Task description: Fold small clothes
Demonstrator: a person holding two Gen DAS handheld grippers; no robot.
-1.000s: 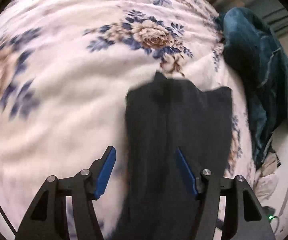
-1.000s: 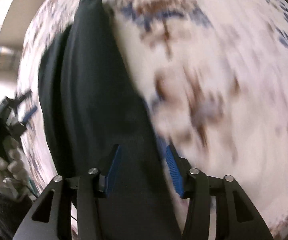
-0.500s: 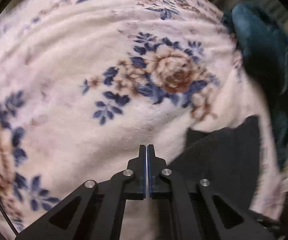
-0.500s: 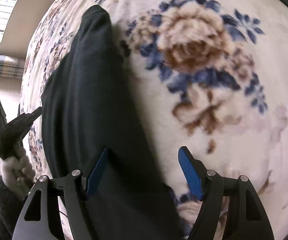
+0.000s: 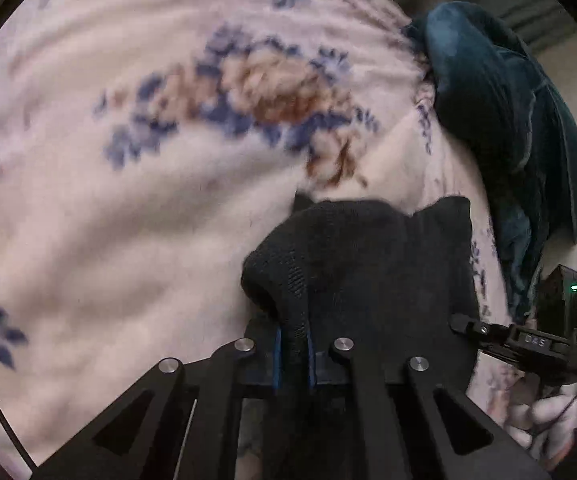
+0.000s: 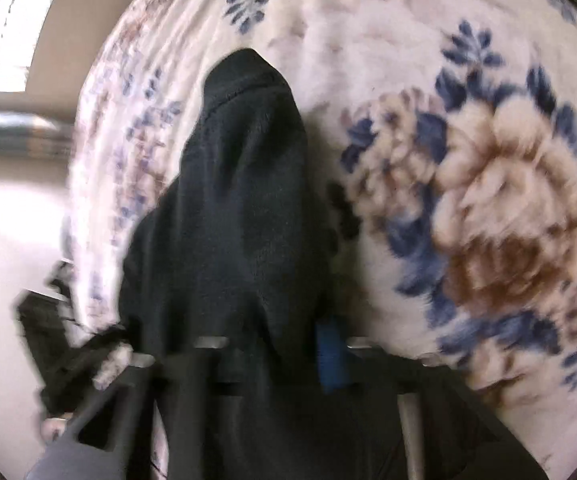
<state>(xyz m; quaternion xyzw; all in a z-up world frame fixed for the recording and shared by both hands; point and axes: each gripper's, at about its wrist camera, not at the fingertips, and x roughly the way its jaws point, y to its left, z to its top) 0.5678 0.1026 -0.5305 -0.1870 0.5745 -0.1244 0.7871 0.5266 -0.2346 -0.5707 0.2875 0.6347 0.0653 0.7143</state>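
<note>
On the floral blanket (image 5: 128, 208), my left gripper (image 5: 291, 354) pinches the black garment's (image 5: 368, 264) soft, light knit edge; my right gripper's (image 6: 272, 360) state I cannot tell.

Under my tongs is a bed covered by a plush cream blanket (image 5: 136, 208) printed with brown roses and blue leaves. A black knitted garment (image 5: 372, 264) lies on it near me, bunched up at its near left edge. At the far right edge of the blanket a heap of dark teal cloth (image 5: 504, 120) rests against the rumpled cover.
</note>
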